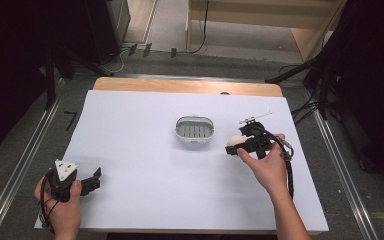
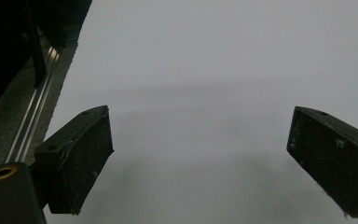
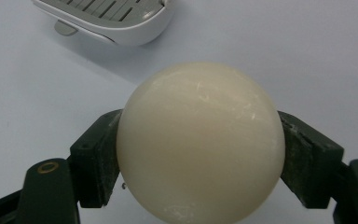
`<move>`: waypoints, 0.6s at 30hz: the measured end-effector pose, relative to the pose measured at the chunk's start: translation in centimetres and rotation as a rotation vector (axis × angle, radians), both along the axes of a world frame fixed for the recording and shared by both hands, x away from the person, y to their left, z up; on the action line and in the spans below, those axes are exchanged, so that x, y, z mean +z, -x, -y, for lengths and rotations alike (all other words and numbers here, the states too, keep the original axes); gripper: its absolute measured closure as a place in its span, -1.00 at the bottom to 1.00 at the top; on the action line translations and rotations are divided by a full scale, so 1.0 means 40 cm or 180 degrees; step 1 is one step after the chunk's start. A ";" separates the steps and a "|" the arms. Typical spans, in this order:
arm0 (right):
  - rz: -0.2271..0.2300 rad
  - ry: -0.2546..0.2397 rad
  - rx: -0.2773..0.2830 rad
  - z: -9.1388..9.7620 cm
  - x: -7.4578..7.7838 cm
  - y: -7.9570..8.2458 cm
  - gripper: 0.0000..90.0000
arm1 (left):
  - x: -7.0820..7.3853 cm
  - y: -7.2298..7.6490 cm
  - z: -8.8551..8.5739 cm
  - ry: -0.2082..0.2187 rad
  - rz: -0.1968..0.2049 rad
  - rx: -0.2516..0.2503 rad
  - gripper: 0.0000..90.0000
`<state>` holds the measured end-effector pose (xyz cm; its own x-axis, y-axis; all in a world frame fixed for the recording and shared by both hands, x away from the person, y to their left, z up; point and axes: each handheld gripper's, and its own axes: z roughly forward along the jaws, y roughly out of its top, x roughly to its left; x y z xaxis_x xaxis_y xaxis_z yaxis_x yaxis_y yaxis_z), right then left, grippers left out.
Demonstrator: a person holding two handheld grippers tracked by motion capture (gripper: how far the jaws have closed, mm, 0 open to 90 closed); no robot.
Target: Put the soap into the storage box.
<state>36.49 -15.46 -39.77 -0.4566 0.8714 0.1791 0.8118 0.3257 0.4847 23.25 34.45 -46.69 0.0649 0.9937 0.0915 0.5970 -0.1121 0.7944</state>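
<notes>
Right gripper (image 3: 200, 154) (jaws level) clasping ball (image 3: 200, 142)

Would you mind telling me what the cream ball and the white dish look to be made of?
The ball looks like soap or a hard resin: cream, smooth, semi-matte, with faint pale scuffs. The dish seems to be moulded plastic: a glossy white shell around a slotted grey insert. Neither material is certain.

Black left tool (image 1: 94, 180), grey triangular plate, black right tool (image 1: 236, 145), seemingly black cable, bare forearms

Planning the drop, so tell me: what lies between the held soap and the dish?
Only bare white table cover between soap and dish, per the right gripper view.
</notes>
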 end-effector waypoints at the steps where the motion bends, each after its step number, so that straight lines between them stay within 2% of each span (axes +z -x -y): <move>1: -0.0009 0.0007 0.0007 -0.002 0.001 -0.002 -0.47 | 0.000 0.000 0.000 0.0002 -0.0002 0.0000 -0.84; 18: -0.0001 0.0001 0.0081 -0.054 0.020 -0.038 -0.47 | 0.001 0.000 -0.002 0.0022 -0.0003 -0.0004 -0.84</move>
<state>38.00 -13.29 -38.96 -0.4785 0.8597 0.1789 0.8034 0.3465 0.4842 23.25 34.52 -46.67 0.0661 0.9942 0.0844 0.5975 -0.1072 0.7947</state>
